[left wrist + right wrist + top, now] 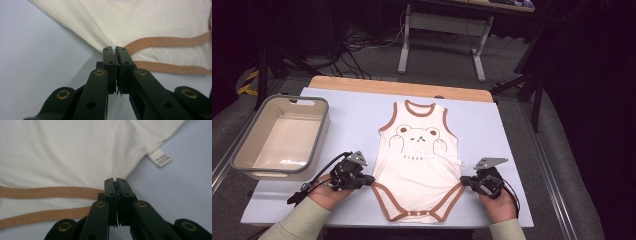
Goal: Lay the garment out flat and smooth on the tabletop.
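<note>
Both sets of fingers clamped on the bodysuit (419, 160) at its hip corners: left gripper (371, 181), right gripper (463, 180). Thin pinch; risk of slipping free, or uneven folding.

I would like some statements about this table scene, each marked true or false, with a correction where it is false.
1. The baby bodysuit lies flat on the table with its neck opening away from the person. True.
2. The left gripper stands wide open above the cloth. False: its jaws are shut, at the bodysuit's edge where the brown trim begins.
3. The right gripper is shut at the bodysuit's opposite side. True.
4. The grey bin holds folded clothes. False: nothing shows inside it.
5. The bodysuit has a bear picture on its chest. True.
6. The white label sits at the neck opening. False: it hangs from the side seam.
</note>
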Motion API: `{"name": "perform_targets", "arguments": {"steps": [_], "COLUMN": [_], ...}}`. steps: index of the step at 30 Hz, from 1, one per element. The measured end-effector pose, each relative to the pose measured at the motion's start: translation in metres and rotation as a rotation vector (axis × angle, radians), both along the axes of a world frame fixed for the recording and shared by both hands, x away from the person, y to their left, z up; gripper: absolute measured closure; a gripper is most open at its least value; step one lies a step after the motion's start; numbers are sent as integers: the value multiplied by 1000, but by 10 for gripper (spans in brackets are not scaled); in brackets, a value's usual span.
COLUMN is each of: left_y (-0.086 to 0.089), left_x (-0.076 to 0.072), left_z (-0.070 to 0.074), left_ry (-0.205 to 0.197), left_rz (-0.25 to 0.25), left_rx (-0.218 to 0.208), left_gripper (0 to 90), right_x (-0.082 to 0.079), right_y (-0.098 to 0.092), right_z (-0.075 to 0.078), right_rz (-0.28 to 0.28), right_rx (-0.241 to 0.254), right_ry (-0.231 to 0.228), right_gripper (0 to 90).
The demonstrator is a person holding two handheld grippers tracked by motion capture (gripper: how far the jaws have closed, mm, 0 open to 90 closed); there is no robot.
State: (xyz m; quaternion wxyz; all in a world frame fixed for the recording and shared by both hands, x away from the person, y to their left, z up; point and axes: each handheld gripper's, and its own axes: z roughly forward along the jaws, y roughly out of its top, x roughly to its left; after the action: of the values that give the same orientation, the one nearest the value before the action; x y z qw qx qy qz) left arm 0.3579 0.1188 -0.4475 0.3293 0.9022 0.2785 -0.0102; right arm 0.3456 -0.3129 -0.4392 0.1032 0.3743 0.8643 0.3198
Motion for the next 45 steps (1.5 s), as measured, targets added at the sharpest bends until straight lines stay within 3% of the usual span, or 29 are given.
{"name": "perform_targets", "arguments": {"steps": [3, 6, 8, 10, 13, 15, 19, 23, 26, 29, 32, 33, 35, 37, 39, 43, 45], "left_y": [-4, -3, 0, 3, 6, 2, -18, -39, -50, -59, -66, -67, -70, -73, -71, -62, -61], "left_x": [0, 2, 2, 0, -9, -17, -33, -45, -47, -51, -55, -56, -56, -57, -56, -56, -59], "left_z": [2, 1, 2, 3, 12, 17, 19, 11, 2, -3, -6, -6, -6, -6, -4, 0, -1], "left_ry": [-30, -56, -63, -66, -70, -82, -71, -15, 28, 40, 44, 34, 16, -5, 16, 97, 125], "left_rz": [0, 46, 68, 94, 97, 51, -56, -210, -264, -309, -359, -360, -357, -363, -386, -444, -464], "left_rx": [-6, 1, 0, -21, -76, -102, -121, -157, -116, -62, -56, -48, -25, -6, -23, -76, -75], "left_gripper": [872, 870, 857, 783, 685, 671, 646, 594, 587, 589, 578, 592, 690, 847, 888, 894, 894], "right_x": [6, 11, 8, 0, -13, -22, -36, -46, -52, -53, -53, -53, -53, -53, -53, -58, -60], "right_y": [-9, -11, -8, -5, 0, 8, 32, 50, 60, 66, 68, 67, 68, 71, 74, 72, 71], "right_z": [0, -3, -3, 3, 13, 19, 17, 10, 3, -2, -8, -8, -8, -9, -9, -6, -5], "right_rz": [-30, -32, -14, 24, 96, 163, 311, 430, 536, 560, 566, 574, 588, 598, 607, 660, 693], "right_rx": [8, 8, 13, 14, 39, 74, 87, 93, 87, 40, -14, -3, 8, 13, 9, 31, 43], "right_ry": [-27, -25, -41, -100, -183, -183, -137, -70, -40, -5, 30, 20, 48, 55, 66, 104, 128], "right_gripper": [877, 857, 717, 599, 548, 548, 554, 535, 532, 581, 660, 716, 804, 841, 851, 852, 852]}}
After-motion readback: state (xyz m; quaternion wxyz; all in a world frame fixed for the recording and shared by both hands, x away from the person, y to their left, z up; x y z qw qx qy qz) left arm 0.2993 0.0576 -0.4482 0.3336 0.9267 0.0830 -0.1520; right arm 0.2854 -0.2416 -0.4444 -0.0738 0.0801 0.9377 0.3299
